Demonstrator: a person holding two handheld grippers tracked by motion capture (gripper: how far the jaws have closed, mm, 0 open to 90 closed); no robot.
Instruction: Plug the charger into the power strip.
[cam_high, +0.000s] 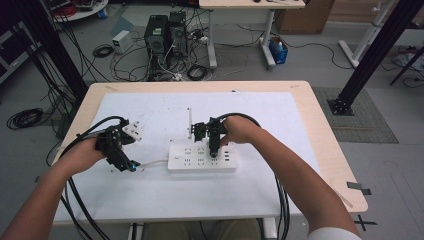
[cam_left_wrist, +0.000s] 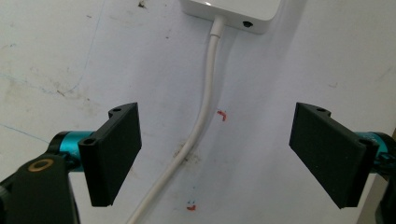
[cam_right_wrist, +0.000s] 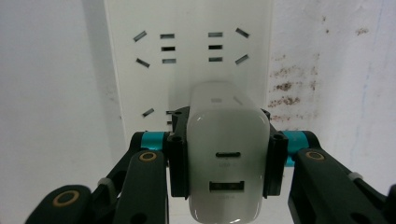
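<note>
A white power strip (cam_high: 200, 159) lies in the middle of the white mat, with its white cable (cam_high: 152, 163) running off to the left. My right gripper (cam_high: 214, 150) points down over the strip's right half. It is shut on a white USB charger (cam_right_wrist: 224, 154), whose two ports face the camera, over the socket face (cam_right_wrist: 187, 60). I cannot tell whether its prongs are in a socket. My left gripper (cam_high: 129, 164) is open just left of the strip. Its jaws stand wide apart on either side of the cable (cam_left_wrist: 205, 107), below the strip's end (cam_left_wrist: 233, 11), without touching it.
A white mat (cam_high: 150, 190) covers most of the wooden table (cam_high: 320, 130). A thin white upright piece (cam_high: 189, 122) stands just behind the strip. Black cables trail from both grippers over the near edge. Computer towers (cam_high: 165, 35), a second table and black frame posts stand beyond.
</note>
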